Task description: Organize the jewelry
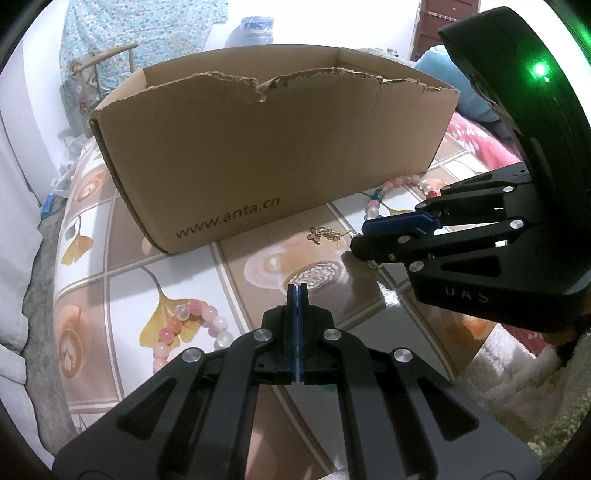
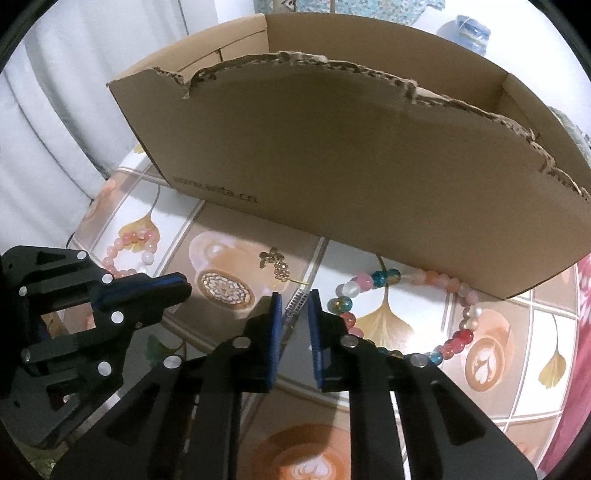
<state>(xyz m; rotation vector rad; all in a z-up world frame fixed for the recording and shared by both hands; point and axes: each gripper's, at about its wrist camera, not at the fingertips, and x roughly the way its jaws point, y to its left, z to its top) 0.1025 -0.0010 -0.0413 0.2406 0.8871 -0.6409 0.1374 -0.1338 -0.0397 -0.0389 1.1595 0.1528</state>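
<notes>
An open cardboard box (image 1: 258,147) (image 2: 369,166) stands at the back of the table. A gold brooch (image 1: 327,234) (image 2: 275,266) lies in front of it. A pink bead bracelet (image 1: 192,325) (image 2: 129,251) lies at the left, a multicoloured bead necklace (image 2: 454,332) (image 1: 373,206) at the right. My left gripper (image 1: 297,291) (image 2: 177,286) is shut and empty above the table. My right gripper (image 2: 293,306) (image 1: 356,240) is open, its jaws on either side of a small silver clip (image 2: 295,302) on the table.
The table has a patterned cloth with coffee cups and ginkgo leaves (image 1: 166,317). A red floral fabric (image 1: 476,140) lies at the right. A chair (image 1: 99,66) and a blue jug (image 1: 253,33) stand behind the box.
</notes>
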